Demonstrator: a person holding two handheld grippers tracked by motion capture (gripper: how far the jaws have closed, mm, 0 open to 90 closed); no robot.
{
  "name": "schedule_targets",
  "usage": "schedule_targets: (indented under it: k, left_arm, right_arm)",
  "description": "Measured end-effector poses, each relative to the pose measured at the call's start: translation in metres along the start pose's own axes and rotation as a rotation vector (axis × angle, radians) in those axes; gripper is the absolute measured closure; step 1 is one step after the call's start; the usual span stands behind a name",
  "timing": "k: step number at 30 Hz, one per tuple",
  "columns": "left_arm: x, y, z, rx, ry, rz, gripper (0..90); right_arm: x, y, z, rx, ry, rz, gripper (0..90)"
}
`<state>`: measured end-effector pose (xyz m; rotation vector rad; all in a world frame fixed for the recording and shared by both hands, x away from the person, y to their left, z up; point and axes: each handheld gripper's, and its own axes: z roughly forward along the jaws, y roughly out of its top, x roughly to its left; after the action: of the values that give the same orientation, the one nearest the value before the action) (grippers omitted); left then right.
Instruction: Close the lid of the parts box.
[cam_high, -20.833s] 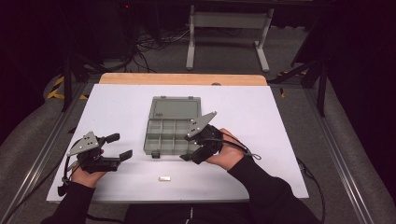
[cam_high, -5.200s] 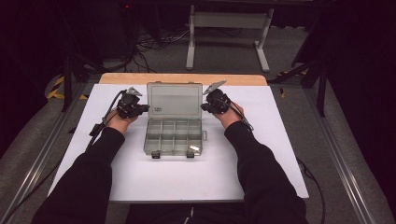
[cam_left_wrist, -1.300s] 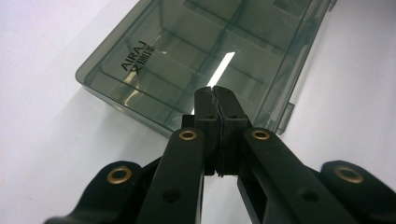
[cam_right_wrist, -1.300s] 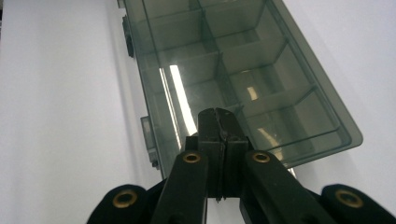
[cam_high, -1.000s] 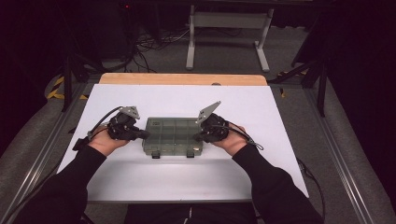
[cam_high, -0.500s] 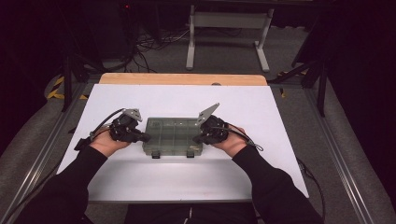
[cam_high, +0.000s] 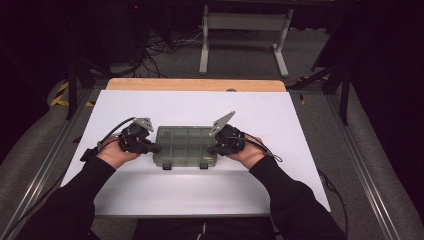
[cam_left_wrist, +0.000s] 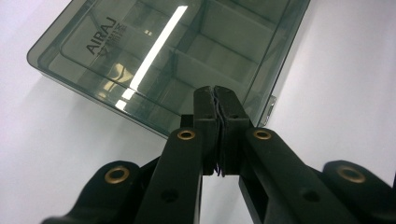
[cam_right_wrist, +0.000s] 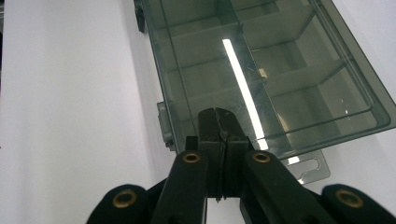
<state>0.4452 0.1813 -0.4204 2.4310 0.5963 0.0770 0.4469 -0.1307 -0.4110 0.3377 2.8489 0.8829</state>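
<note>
A smoky transparent compartment box lies with its lid down in the middle of the white table. My left gripper is at the box's left end, jaws shut with nothing between them. In the left gripper view its tips sit over the lid's edge, on the box marked AIRAJ. My right gripper is at the right end, also shut and holding nothing. Its tips rest over the lid of the box. Whether the tips touch the lid I cannot tell.
Two latches sit on the box's near side. A wooden strip runs along the table's far edge, with a metal stand and cables on the floor beyond. Rails flank the table on both sides.
The lid stood open 5.2 s ago and is now down, with the box nearer the person. Over the last second both grippers have stayed at the box's ends, the left edging inward.
</note>
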Motion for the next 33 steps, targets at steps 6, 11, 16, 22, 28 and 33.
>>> schedule_targets:
  k: [6,11,16,22,28,33]
  left_arm:
    - [-0.003,0.001,0.007,0.025,0.006,0.016,88.2]
    - [-0.003,0.0,0.007,0.023,0.007,0.014,88.2]
    - [-0.004,0.001,0.007,0.027,0.013,0.019,87.9]
    - [-0.005,0.001,0.005,-0.003,0.012,0.0,77.1]
    - [-0.005,0.001,-0.003,-0.122,0.012,0.014,44.5]
    - [-0.012,0.003,-0.01,-0.197,0.028,0.03,16.4]
  right_arm:
    - [0.001,-0.001,0.002,0.007,0.012,0.002,89.6]
    - [0.001,-0.003,0.005,0.009,0.007,0.003,89.7]
    - [0.002,-0.002,0.005,0.011,-0.002,-0.004,88.3]
    - [0.001,-0.001,0.001,-0.021,-0.041,-0.001,72.9]
    - [-0.001,-0.001,-0.015,-0.112,-0.103,0.031,47.0]
    - [-0.001,-0.001,-0.025,-0.179,-0.154,0.05,23.4]
